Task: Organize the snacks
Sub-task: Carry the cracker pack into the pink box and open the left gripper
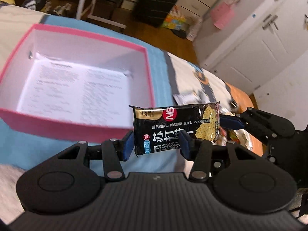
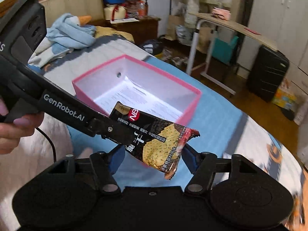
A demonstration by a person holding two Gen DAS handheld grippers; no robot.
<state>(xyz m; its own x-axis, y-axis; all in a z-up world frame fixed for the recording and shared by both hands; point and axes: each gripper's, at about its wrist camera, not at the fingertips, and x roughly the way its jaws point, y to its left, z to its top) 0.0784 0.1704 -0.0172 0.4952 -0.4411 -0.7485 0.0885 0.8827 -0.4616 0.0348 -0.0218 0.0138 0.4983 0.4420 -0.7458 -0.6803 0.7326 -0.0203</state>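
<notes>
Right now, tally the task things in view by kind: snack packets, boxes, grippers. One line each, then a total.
Snack packets: 1, the black cracker packet clamped in the left gripper.
Boxes: 1, the pink box, no snacks inside, only a printed sheet.
Grippers: 2, left gripper and right gripper, whose pads stand off the packet.
Total: 4

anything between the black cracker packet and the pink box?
Nothing visible. The left gripper holds the black foil cracker packet just short of the open pink cardboard box; its near wall lies ahead, and only a printed sheet lies inside.
</notes>
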